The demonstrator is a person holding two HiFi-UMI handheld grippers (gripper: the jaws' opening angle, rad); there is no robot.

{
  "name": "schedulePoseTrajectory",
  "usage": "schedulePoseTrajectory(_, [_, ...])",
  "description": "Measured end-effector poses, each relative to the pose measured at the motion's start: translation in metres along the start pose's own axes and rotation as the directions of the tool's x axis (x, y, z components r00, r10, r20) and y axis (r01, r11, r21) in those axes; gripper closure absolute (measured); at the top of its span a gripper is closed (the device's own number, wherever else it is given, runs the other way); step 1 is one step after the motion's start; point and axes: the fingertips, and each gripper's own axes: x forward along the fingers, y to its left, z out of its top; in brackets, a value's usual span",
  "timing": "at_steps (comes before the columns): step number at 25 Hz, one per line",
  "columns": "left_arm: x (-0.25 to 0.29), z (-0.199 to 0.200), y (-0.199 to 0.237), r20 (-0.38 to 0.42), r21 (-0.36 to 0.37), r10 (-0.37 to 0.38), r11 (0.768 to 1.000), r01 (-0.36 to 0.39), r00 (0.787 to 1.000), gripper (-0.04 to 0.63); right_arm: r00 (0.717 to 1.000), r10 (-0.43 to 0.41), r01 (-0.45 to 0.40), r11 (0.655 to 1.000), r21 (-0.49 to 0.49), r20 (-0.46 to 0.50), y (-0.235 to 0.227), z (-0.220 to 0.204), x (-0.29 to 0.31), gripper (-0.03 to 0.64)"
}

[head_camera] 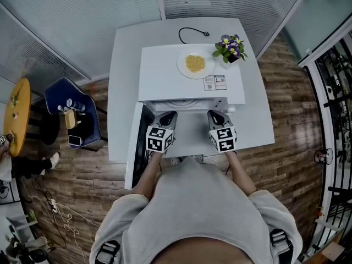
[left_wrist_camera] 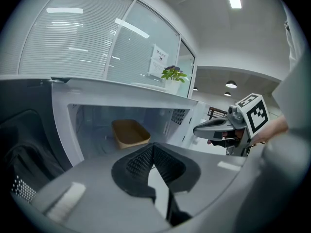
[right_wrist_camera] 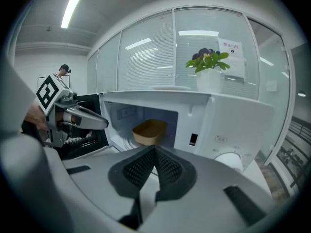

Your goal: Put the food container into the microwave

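The tan food container sits inside the microwave on the tabletop, with the door swung open at left. A plate of yellow food and a potted plant stand on top. The left hand-held gripper and right hand-held gripper hover before the opening, jaws together on nothing.

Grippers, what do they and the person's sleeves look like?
Both the left gripper and right gripper have grey bodies, tapering jaws with black ribbed pads, and a white cube with black square markers. The sleeves are light grey.
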Motion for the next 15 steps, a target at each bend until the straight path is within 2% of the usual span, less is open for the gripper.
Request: schedulePoseTrajectory(15, [0.0030,-0.0012,-0.0007,-0.003,-0.001,0.000,1.000,0.000,1.000,0.584,1.000,0.014,-0.014,1.000,-0.005,-0.018,0.0063,-0.0040,0.0045,0.603])
